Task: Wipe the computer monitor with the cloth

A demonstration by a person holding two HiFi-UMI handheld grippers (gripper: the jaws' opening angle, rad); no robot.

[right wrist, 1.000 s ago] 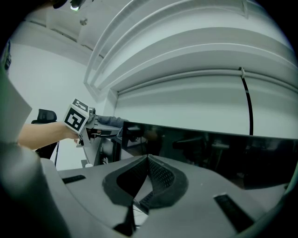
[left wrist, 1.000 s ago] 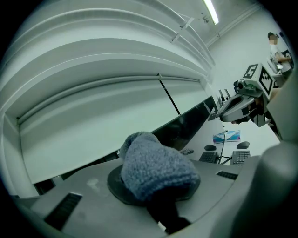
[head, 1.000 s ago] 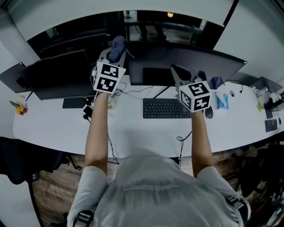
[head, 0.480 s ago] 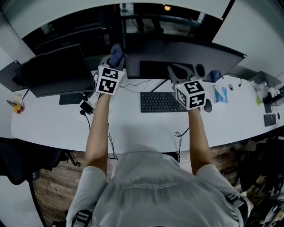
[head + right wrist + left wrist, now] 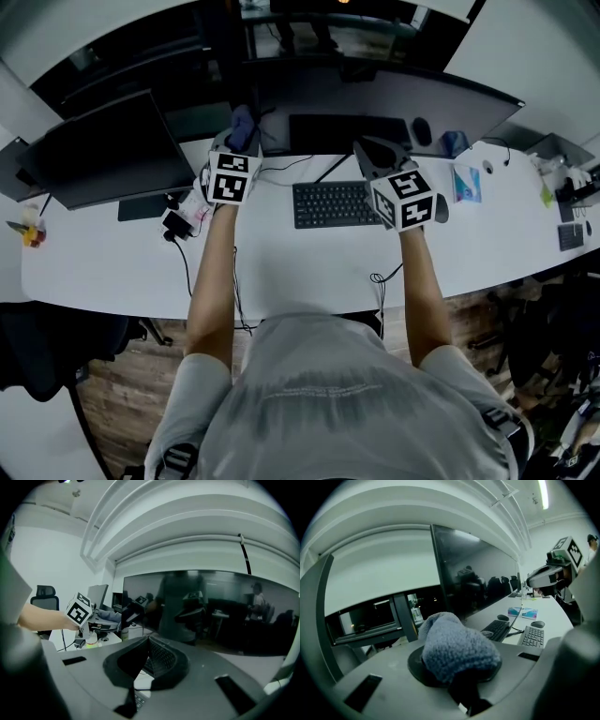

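Blue fluffy cloth clenched in left tool, near wide dark monitor. Right tool closed, empty. Wiping seemingly not begun.

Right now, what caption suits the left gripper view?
Left gripper holds a blue-grey cloth in its jaws, facing the dark monitor.

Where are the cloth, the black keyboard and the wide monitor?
cloth [image 5: 457,648], left gripper view, its middle.
black keyboard [image 5: 337,204], head view, middle of its keys.
wide monitor [image 5: 225,616], right gripper view, dark screen centre.
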